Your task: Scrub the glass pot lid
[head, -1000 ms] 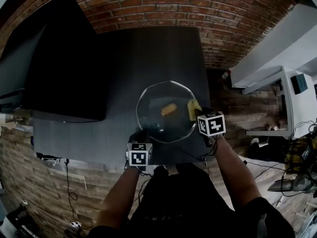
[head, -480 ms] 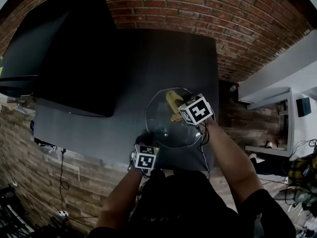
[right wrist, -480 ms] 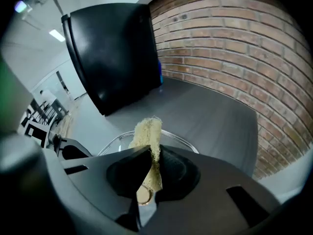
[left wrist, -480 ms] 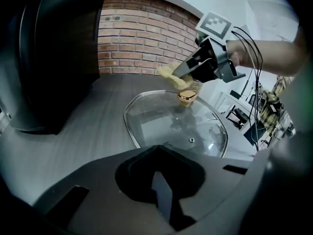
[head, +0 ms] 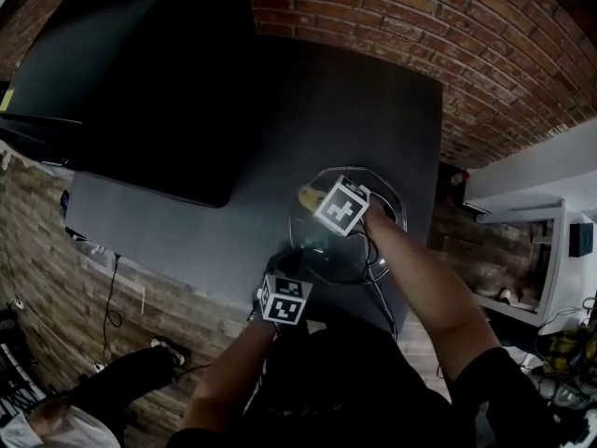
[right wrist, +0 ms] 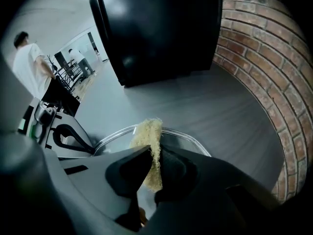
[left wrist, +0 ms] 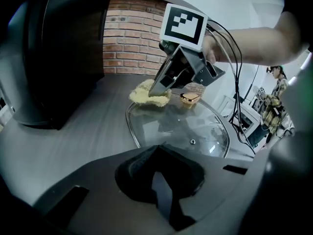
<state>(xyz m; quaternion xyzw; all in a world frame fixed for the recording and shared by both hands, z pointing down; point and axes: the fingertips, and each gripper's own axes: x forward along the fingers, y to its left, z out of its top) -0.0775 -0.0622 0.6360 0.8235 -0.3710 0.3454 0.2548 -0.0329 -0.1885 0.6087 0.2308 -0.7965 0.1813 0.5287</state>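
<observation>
Across the lid (head: 322, 255) the right gripper (head: 317, 199) has swept from the right rim to the far left rim, taking the scrubber (head: 308, 194) with it, while the left gripper (head: 289, 267) has kept to the near rim.

Clear glass, the lid lies just ahead of the left gripper, on a dark bench (head: 187, 222). That gripper's jaws are drawn together at the near rim and seem to pinch it. The right gripper is clamped on a yellow fibrous scrubber, which sticks out past its jaws and presses on the far rim. A large black box (head: 131, 82) stands beyond and to the left of both grippers. A brick wall (head: 485, 54) rises beyond the bench.

Risks, as a judgement: only a thin edge of the scrubber is held, so hard rubbing may drag it out of the jaws. Pressure at the far rim could lever the lid out of the left pinch. The lid sits near the bench's front edge, so a slip could send the glass off it.

Hard to make out: the near rim is hidden under the left jaws, so the pinch itself is not shown. An arm covers the lid's right side from above. A small gold piece (left wrist: 190, 98) shows by the far rim; whether it is the knob is unclear.
</observation>
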